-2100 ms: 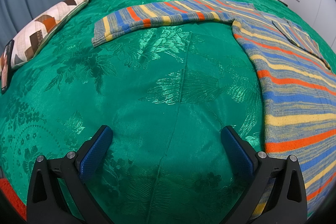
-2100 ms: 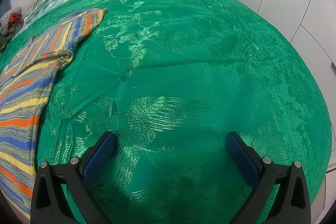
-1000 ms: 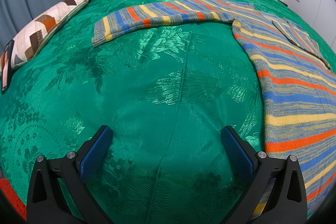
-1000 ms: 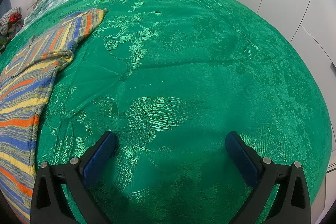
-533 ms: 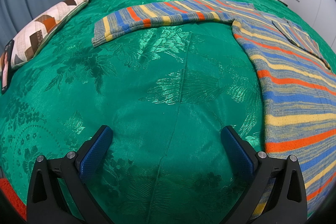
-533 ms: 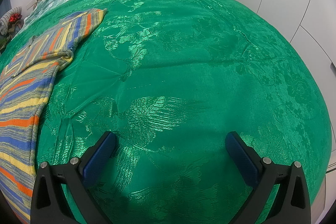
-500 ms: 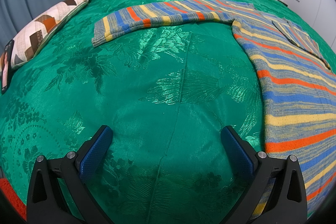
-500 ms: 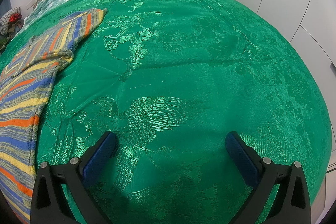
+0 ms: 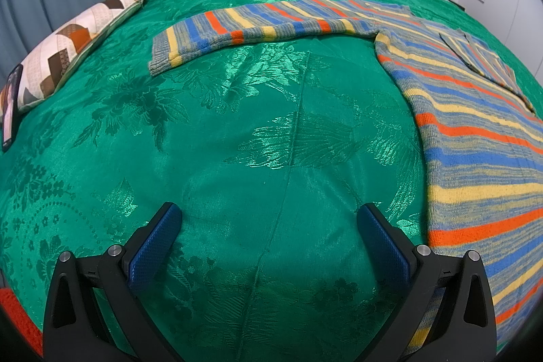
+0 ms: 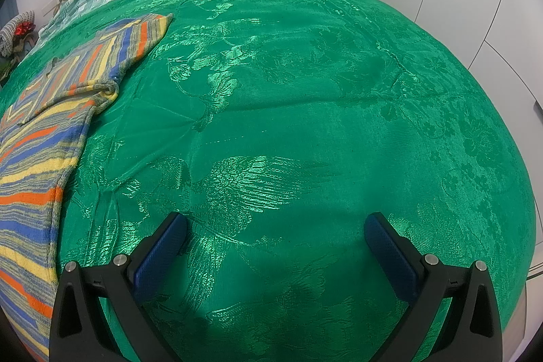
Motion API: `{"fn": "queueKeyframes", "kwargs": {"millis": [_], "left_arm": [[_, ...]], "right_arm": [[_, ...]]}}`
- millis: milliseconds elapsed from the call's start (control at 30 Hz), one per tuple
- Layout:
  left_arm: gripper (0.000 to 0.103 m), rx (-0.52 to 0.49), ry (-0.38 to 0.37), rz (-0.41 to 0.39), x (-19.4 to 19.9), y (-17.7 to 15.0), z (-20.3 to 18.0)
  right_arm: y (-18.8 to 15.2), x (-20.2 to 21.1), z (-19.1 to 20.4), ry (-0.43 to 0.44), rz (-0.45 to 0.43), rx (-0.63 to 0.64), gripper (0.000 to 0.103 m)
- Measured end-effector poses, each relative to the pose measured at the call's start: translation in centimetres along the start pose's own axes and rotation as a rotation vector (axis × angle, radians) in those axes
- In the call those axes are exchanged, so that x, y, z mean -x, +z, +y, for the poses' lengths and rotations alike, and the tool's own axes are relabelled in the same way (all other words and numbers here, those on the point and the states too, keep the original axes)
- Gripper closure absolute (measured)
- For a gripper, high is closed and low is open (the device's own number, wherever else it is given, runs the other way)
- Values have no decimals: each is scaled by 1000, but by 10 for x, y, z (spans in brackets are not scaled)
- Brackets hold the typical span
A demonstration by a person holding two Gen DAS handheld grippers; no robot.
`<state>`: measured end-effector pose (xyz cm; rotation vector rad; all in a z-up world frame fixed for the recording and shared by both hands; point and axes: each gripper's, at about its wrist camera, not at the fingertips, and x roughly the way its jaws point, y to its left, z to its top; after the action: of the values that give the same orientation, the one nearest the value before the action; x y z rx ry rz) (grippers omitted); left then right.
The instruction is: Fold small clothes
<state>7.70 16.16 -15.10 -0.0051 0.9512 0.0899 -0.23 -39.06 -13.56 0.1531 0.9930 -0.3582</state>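
Two black plastic grippers, left gripper (image 9: 269, 223) and right gripper (image 10: 275, 226). Wide black frames with triangle holes. Small round silver screws on top. Bumpy blue pads (image 9: 151, 248) inside the fingers (image 10: 390, 251).

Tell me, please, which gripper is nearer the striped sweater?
Left. The left gripper has the striped sweater just beside its right finger; the right gripper hangs farther off.

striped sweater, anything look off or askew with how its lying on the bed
Mostly flat, but uneven: the striped sweater has one sleeve stretched out straight, while the other sleeve is bunched and rolled at the armpit. Neither gripper touches it.
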Motion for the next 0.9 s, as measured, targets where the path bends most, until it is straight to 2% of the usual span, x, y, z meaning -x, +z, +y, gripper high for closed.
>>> {"fn": "queueKeyframes", "kwargs": {"millis": [367, 433, 500, 600, 733, 833, 900], "left_arm": [[0, 2, -2, 3, 0, 0, 0], [0, 8, -17, 28, 1, 4, 2], [0, 33, -67, 84, 5, 14, 11], [1, 153, -190, 64, 17, 34, 43], [1, 383, -331, 54, 7, 87, 117], [2, 554, -419, 134, -32, 122, 166], [6, 612, -402, 200, -63, 139, 185]], "right_arm": [[0, 0, 0, 0, -1, 0, 0], [0, -1, 0, 0, -1, 0, 0], [0, 0, 0, 1, -1, 0, 0], [0, -1, 1, 3, -2, 1, 0], [1, -1, 1, -1, -2, 3, 0], [3, -2, 2, -6, -3, 5, 0], [4, -2, 2, -9, -4, 5, 0]]}}
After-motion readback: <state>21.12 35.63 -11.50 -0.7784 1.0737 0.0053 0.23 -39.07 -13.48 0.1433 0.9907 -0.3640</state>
